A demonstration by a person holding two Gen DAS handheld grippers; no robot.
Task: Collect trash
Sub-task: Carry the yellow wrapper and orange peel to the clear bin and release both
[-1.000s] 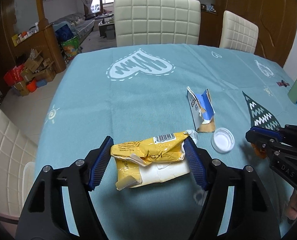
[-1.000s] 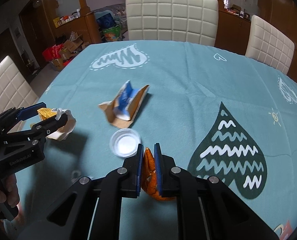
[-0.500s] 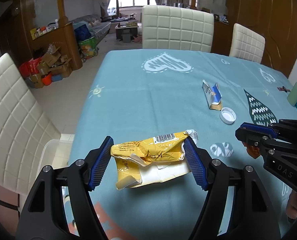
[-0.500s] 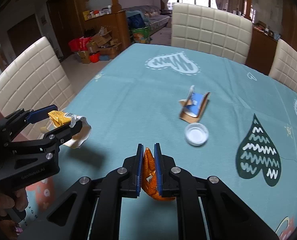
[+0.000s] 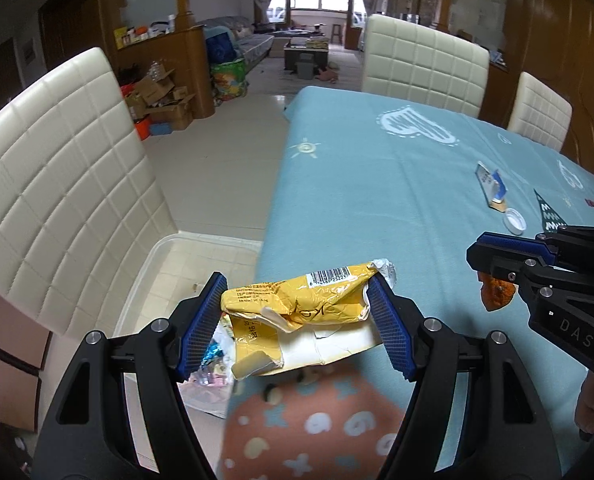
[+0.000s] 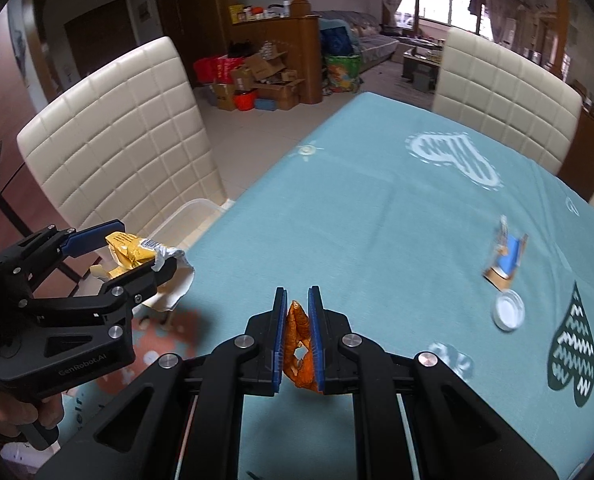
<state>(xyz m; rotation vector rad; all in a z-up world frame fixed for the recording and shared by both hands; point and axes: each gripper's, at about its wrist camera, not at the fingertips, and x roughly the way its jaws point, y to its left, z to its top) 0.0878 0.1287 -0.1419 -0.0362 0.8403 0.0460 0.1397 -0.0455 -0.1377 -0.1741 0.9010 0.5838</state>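
- The left gripper (image 5: 297, 320) is clamping a crumpled yellow wrapper (image 5: 297, 304) between its ribbed blue pads, which are standing wide apart with the wrapper filling the gap; the wrapper is glossy foil with a barcode and a white torn inside.
- It is hanging in the air over the table's near left edge, partly above a clear plastic bin (image 5: 165, 256) that is sitting on the tiled floor beside a quilted cream chair (image 5: 57, 184).
- The right gripper (image 6: 297, 340) is pinching a crinkled orange peel (image 6: 299, 348), its pads almost together with only the thin peel between them, above the blue cloth (image 6: 377, 220).
- A torn blue-and-white carton (image 6: 507, 256) and a round white cap (image 6: 508, 312) are lying on the soft, printed cloth, just beside each other and well apart from both grippers.
- The left view is showing shiny, colourful scraps (image 5: 213, 356) inside the bin; the right view is giving only the bin's rim (image 6: 193, 210).
- The right view is showing the left gripper (image 6: 129, 256) from the side, with the wrapper's (image 6: 133, 254) silvery end sticking out past the pads.
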